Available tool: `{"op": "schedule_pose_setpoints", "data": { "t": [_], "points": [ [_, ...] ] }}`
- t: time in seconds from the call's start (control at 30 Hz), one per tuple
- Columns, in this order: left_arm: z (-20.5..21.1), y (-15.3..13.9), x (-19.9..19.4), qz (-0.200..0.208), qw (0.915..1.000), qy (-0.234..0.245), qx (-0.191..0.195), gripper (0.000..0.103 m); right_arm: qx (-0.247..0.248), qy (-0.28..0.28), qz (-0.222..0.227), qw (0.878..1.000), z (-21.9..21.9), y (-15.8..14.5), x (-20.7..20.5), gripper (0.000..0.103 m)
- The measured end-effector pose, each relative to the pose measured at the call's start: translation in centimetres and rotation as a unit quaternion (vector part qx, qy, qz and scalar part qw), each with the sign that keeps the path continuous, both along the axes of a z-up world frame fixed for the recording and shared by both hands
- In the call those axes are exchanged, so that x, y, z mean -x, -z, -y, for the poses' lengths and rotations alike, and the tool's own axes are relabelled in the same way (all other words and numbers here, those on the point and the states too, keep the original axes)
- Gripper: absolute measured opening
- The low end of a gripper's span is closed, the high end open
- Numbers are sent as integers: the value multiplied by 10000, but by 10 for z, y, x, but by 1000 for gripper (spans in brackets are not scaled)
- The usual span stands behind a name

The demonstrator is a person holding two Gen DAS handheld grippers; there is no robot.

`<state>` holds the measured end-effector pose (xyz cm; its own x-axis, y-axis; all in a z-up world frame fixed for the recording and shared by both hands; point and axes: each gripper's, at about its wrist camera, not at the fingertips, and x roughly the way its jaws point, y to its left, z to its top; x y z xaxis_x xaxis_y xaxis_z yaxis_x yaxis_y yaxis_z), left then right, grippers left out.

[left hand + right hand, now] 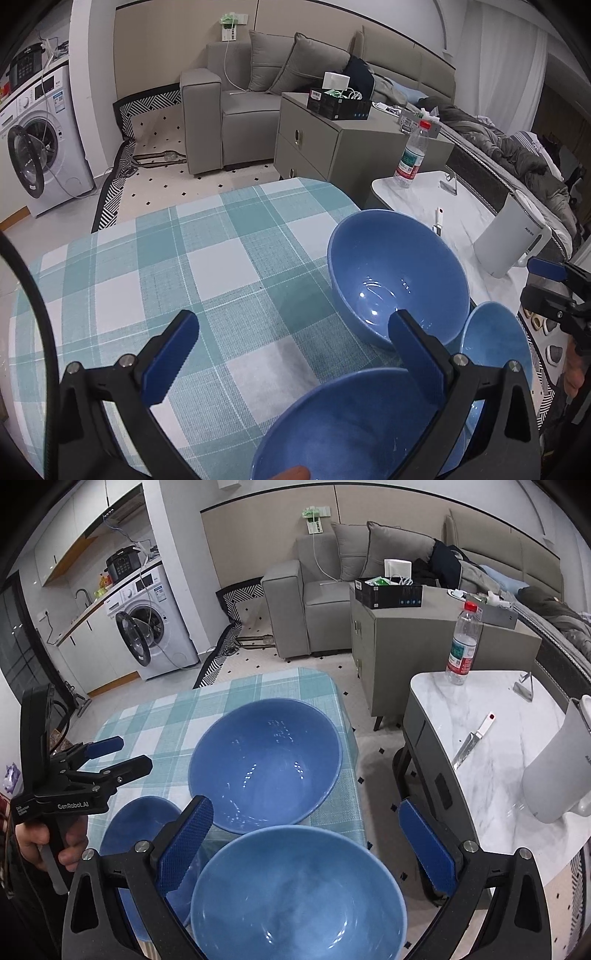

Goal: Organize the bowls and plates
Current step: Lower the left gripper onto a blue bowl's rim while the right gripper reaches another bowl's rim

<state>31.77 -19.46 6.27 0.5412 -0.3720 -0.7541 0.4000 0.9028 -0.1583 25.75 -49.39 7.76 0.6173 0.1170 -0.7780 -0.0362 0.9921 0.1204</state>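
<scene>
A: Where's the far blue bowl sitting?
B: On the checked cloth, behind a nearer bowl. Likely glazed, slippery, breakable; pinching its rim is looking safest.
A: Grippers?
B: Right gripper and left gripper are both gaping, empty.

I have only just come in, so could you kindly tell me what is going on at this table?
A person is sorting blue dishes on the checked tablecloth, one hand-held gripper in each hand. The left hand-held gripper and right hand-held gripper are both open and hold nothing. Three pieces sit close together: a far bowl, a near bowl and a small dish.
</scene>
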Motion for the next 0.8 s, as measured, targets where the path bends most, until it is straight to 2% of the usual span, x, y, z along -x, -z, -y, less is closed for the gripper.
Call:
{"op": "schedule_pose_setpoints", "data": {
  "t": [0.57,0.7,0.8],
  "points": [
    [25,16,-27,-279,9988,278,-280,102,-136,163,-478,9986,18,36,-42,102],
    [27,21,-34,-397,9984,374,-175,101,-68,111,-536,9985,15,42,-51,102],
    [30,24,-38,-471,9977,446,-183,95,-49,70,-575,9983,15,46,-58,101]
  ]
}}
